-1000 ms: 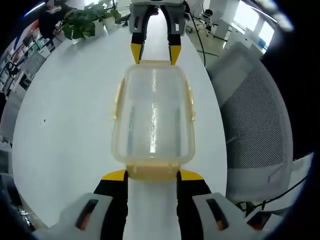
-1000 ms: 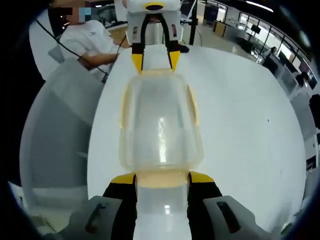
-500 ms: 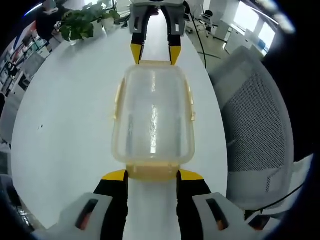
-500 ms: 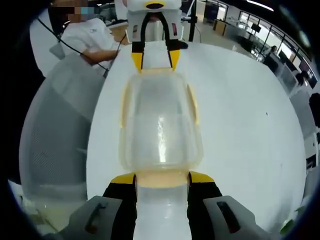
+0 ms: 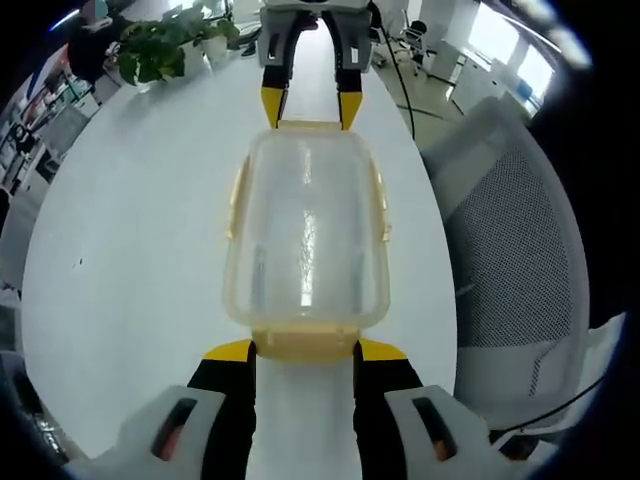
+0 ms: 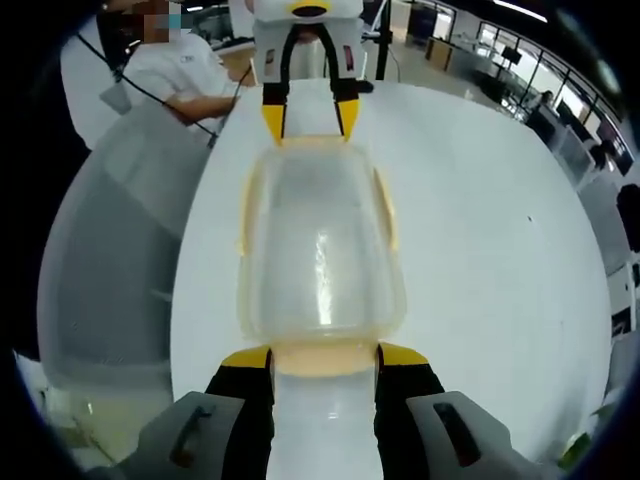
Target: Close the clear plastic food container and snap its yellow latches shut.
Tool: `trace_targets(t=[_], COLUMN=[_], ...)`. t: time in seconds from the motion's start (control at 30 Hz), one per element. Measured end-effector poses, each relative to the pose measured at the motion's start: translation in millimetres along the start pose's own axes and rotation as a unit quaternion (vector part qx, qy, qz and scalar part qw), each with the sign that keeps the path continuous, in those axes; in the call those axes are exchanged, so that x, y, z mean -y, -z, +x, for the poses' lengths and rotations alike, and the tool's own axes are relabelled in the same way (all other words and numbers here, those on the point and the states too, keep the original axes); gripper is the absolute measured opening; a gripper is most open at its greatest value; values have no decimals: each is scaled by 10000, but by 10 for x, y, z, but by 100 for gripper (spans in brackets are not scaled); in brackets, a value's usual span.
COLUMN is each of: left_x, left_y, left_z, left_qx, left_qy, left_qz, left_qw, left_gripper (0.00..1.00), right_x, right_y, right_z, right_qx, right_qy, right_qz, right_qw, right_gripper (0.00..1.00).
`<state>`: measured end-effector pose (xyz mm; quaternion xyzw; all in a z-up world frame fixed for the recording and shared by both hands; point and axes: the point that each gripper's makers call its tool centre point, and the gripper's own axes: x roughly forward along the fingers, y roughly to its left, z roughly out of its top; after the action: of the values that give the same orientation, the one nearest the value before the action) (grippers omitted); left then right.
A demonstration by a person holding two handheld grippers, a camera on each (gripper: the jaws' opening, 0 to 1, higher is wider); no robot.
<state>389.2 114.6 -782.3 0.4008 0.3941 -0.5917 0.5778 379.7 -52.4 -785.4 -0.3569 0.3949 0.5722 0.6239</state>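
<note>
Sitting between opposing jaws: container (image 5: pixel 306 240)

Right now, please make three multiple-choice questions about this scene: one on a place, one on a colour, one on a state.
1. Where are the two claws relative to the container?
A. both at one end
B. at opposite ends
C. both above the lid

2. What colour are the container's latches?
A. yellow
B. blue
C. red

3. How is the lid?
A. lying beside the container
B. on the container
C. held up in the air

Key: 1 B, the left claw and the right claw face each other across the container. 2 A, the latch is yellow. 3 B, the lid covers the container.
</note>
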Motion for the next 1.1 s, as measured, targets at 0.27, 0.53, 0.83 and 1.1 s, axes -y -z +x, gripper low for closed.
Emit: trace_targets(t=[0.27, 0.53, 0.83, 1.1], left_x=[23, 21, 21, 45], left_y=[-144, -229, -317, -368], left_z=[66, 132, 197, 241], left_qx=[37, -28, -45, -78], left_qy=[22, -3, 16, 48], left_qz=[8, 59, 17, 33], left_qw=[10000, 10000, 10000, 10000], left_gripper=[36, 36, 36, 36], right_x=[-10, -9, 1, -18], right_y=[144, 228, 335, 406], right_z=[-68, -91, -136, -141], right_qx=[-70, -63, -135, -158], right_qy=[19, 35, 41, 29], right_qz=[13, 54, 29, 37], right_qw=[10000, 10000, 9999, 9999], right_gripper=[37, 37, 37, 37])
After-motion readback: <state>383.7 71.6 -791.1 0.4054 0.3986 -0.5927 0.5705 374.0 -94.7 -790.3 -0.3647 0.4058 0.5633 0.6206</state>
